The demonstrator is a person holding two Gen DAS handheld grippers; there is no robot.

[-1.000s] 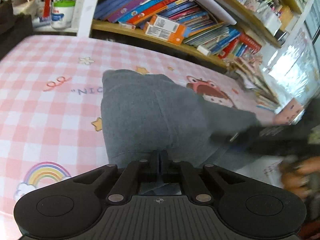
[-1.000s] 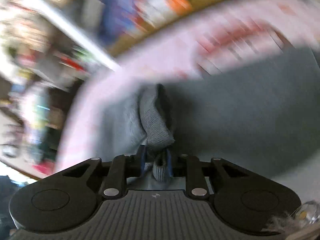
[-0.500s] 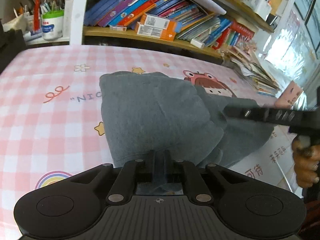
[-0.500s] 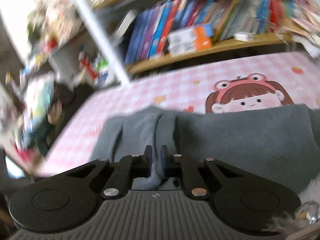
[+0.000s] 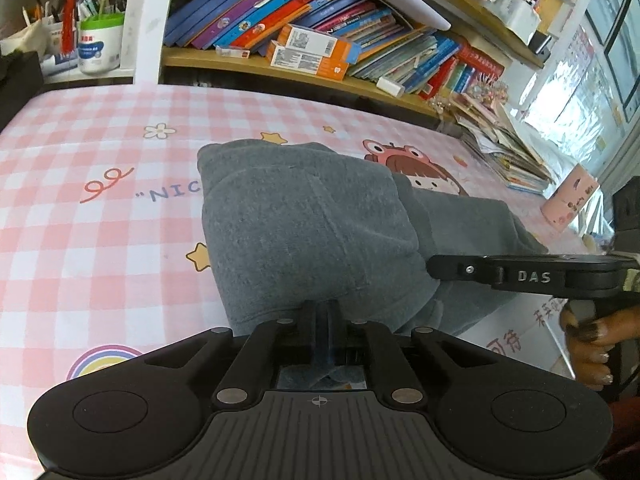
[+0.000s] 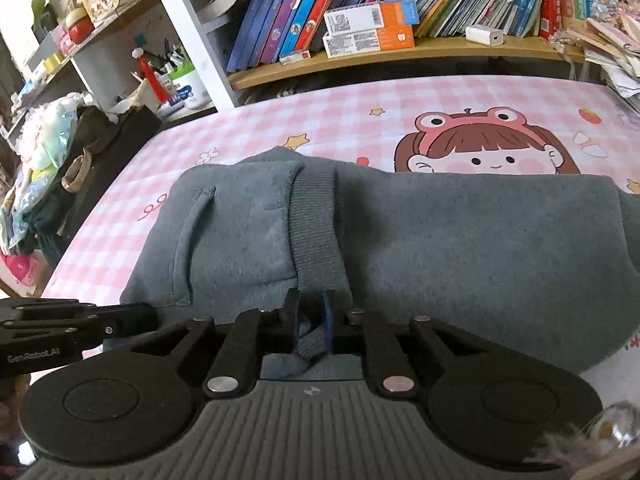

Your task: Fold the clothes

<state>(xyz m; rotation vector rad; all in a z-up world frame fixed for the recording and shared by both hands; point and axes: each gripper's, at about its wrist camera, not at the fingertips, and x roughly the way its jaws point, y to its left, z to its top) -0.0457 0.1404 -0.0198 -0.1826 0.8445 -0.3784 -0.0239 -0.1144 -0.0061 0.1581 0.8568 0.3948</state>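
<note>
A grey sweatshirt (image 5: 300, 220) (image 6: 440, 240) lies folded on the pink checked tablecloth (image 5: 80, 200). One sleeve is laid across it, its ribbed cuff (image 6: 316, 232) running toward me. My left gripper (image 5: 320, 308) (image 6: 146, 314) is shut on the sweatshirt's near hem at its left corner. My right gripper (image 6: 310, 308) (image 5: 434, 269) sits low at the near edge. Its jaws are opening, with the end of the cuff lying loosely between the blue pads (image 6: 328, 316).
A bookshelf with leaning books and orange boxes (image 5: 312, 50) runs along the far edge. A green-lidded tub of pens (image 5: 100, 44) stands far left. A pink cup (image 5: 568, 204) and stacked booklets crowd the right end. A hand (image 5: 588, 344) holds the right gripper's handle.
The right gripper swung the hanging sleeve over and laid it across the sweatshirt, then settled low; its jaws closed and have parted again. The left gripper stayed in place, shut.
</note>
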